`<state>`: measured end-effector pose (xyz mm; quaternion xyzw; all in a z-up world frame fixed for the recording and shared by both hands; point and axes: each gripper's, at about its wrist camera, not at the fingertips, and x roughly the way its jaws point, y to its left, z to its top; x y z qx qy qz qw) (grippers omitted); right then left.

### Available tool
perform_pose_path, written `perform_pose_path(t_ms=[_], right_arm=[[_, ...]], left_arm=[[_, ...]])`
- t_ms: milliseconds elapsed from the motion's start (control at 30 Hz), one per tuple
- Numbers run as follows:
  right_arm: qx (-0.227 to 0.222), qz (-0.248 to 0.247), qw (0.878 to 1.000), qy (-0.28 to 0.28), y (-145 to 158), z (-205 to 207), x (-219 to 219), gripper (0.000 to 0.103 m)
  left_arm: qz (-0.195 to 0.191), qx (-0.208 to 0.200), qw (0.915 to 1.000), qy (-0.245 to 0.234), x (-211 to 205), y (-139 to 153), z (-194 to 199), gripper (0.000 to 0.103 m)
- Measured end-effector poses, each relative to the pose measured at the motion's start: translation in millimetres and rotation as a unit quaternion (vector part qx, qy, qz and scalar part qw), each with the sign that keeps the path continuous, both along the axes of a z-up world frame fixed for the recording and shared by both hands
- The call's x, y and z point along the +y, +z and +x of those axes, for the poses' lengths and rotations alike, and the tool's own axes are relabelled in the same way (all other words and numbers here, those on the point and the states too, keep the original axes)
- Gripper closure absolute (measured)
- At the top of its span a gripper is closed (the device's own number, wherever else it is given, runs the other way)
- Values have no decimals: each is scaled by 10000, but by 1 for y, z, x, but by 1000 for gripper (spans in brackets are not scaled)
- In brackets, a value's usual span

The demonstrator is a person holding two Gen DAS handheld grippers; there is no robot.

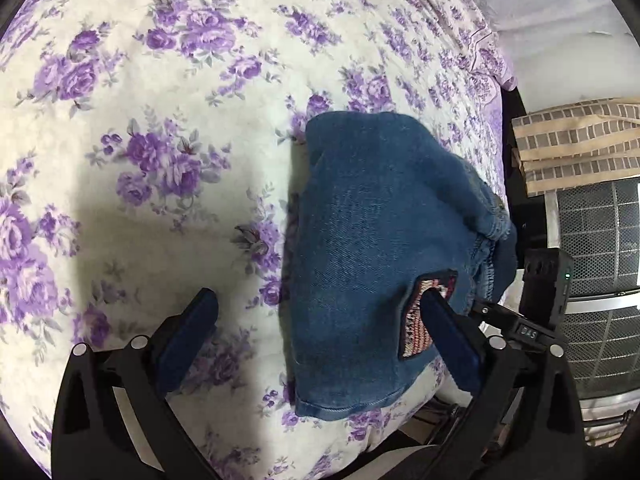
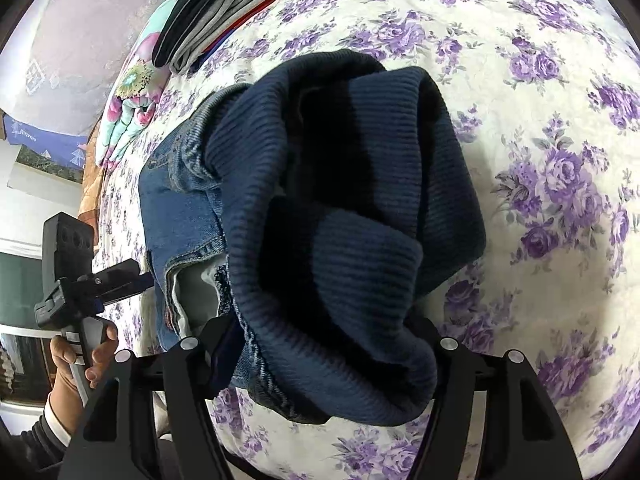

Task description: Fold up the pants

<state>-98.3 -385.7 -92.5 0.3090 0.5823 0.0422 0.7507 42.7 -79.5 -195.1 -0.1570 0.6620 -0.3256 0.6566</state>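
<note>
I am folding the pants (image 1: 384, 248) on my bed (image 1: 160, 200), which has a white cover with purple flowers. The pants are blue jeans, and they already lie in a small thick bundle close to the edge of the bed nearest me. My left tongs (image 1: 320, 308) stand wide open. One finger rests over the bare cover and the other finger sits over the near corner of the jeans, by a little striped patch (image 1: 424, 320). Nothing is pinched between them. From these tongs the bundle lies ahead and a bit to the right, and its long side runs away from me, up the bed. My right tongs (image 2: 320, 344) are at the other side of the bundle, where the dark ribbed waistband (image 2: 352, 208) is bunched up. The waistband droops right between the fingers and hides their tips. The gap looks wide, so I think the cloth is loose there, but I cannot see the tips to be sure. In the view from my right side I can see my left hand (image 2: 80, 356) holding its tongs, just beside the jeans. A pile of folded clothes (image 2: 216, 12) sits far up the bed. I think my right tongs are nearer to the waistband, so they should move it next.
</note>
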Motion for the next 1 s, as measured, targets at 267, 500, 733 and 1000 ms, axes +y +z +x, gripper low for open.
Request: perform_pose_path(t_ms=[267, 500, 733, 1000], right_arm=[[53, -104, 9999, -103, -3, 7, 9, 23], [29, -116, 9997, -216, -8, 15, 17, 28], [-228, -688, 9962, 489, 34, 22, 44, 56], [-1299, -853, 9832, 959, 113, 70, 58, 57]], left_arm=[[540, -396, 9971, -358, -38, -3, -4, 4], [172, -313, 9994, -34, -37, -6, -12, 5], [883, -972, 9875, -868, -83, 17, -45, 14], [505, -1594, 9859, -9, -42, 110, 10, 29]])
